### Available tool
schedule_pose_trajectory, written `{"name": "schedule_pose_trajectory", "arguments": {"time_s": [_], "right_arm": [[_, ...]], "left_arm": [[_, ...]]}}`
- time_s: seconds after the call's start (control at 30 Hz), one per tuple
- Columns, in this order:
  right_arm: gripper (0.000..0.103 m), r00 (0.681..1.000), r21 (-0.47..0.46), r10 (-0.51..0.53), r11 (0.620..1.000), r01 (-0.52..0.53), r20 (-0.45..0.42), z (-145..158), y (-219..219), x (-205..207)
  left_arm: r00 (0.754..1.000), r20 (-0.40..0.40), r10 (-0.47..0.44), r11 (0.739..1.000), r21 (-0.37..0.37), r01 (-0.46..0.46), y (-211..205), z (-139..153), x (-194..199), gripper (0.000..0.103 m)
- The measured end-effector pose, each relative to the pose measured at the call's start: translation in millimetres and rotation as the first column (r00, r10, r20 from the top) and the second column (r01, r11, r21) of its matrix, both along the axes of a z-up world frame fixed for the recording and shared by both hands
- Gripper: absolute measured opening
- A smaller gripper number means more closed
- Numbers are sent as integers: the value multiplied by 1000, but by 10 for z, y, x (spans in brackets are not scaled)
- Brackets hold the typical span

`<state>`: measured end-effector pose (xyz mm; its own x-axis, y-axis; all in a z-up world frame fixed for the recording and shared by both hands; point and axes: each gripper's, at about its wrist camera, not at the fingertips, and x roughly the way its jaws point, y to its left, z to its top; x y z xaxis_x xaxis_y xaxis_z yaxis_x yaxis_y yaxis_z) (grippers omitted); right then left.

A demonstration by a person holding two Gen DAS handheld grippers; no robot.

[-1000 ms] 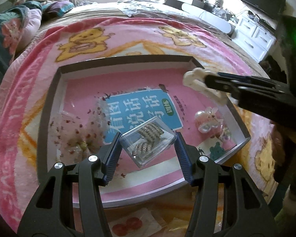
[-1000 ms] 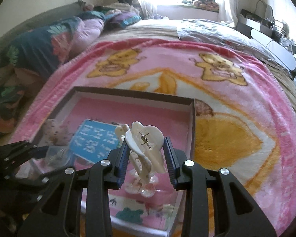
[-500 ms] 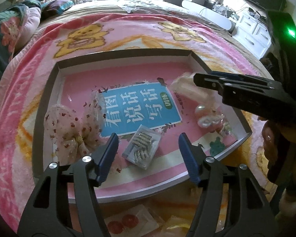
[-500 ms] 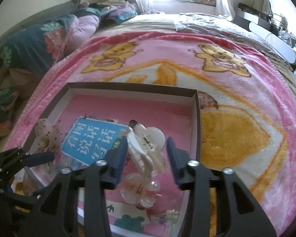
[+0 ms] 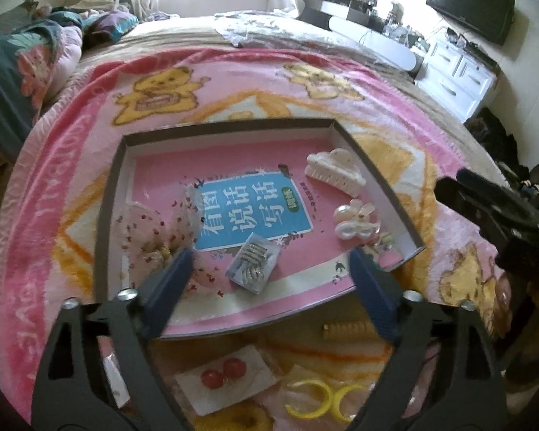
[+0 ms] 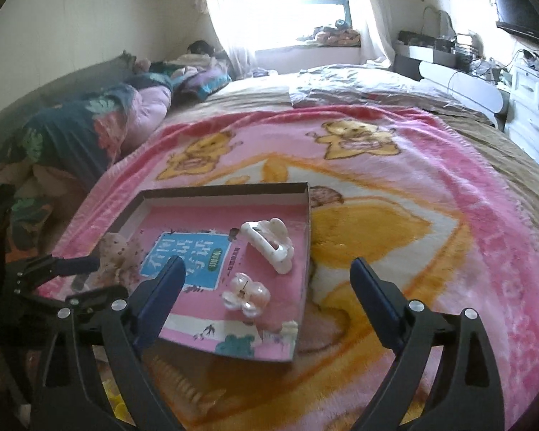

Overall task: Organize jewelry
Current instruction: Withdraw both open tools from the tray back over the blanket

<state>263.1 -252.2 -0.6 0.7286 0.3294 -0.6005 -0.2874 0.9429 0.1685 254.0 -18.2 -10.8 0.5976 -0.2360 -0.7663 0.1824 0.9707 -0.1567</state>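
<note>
On the pink bear blanket (image 5: 233, 82), a shallow tray (image 5: 106, 194) of hair pieces, both claws wide and empty.

From the left wrist: a bed fills the room, window behind, white drawers (image 5: 456, 72) and a dark screen (image 5: 470, 3) at right. Inside the tray lie a white claw clip (image 5: 336, 172), a pearl clip (image 5: 355, 222), a clear box of earrings (image 5: 253, 269) and a sheer bow (image 5: 154, 226). The left gripper (image 5: 269, 269) hovers over the near rim, jaws spread, gripping nothing; red earrings (image 5: 222, 373) and yellow hoops (image 5: 319, 398) sit on the blanket below. From the right wrist: the right gripper (image 6: 266, 280) hangs above the tray's near right corner, fully parted, empty, the two clips between its fingers and beyond.
</note>
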Motion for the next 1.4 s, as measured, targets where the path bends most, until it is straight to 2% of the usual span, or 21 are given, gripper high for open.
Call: {"name": "schedule_pose_trajectory", "arguments": {"time_s": [0.13, 0.43, 0.53, 0.97, 1.4], "right_arm": [[98, 1000, 29, -10, 1000, 9, 16, 111, -94, -176], [99, 998, 57, -12, 998, 8, 68, 424, -165, -541], [99, 996, 53, 2, 999, -7, 92, 533, -161, -672], [99, 987, 17, 71, 997, -74, 144, 747, -118, -1154], [99, 983, -43, 139, 990, -135, 123, 612, -78, -1498]], "left_arm": [[999, 33, 30, 999, -13, -30, 99, 163, -135, 93], [989, 107, 101, 993, -67, -95, 365, 543, -439, 94], [978, 159, 135, 990, -59, -127, 431, 635, -584, 94], [966, 169, 197, 979, -89, -184, 635, 659, -1048, 94], [978, 96, 184, 981, -82, -176, 688, 435, -1381, 94]]}}
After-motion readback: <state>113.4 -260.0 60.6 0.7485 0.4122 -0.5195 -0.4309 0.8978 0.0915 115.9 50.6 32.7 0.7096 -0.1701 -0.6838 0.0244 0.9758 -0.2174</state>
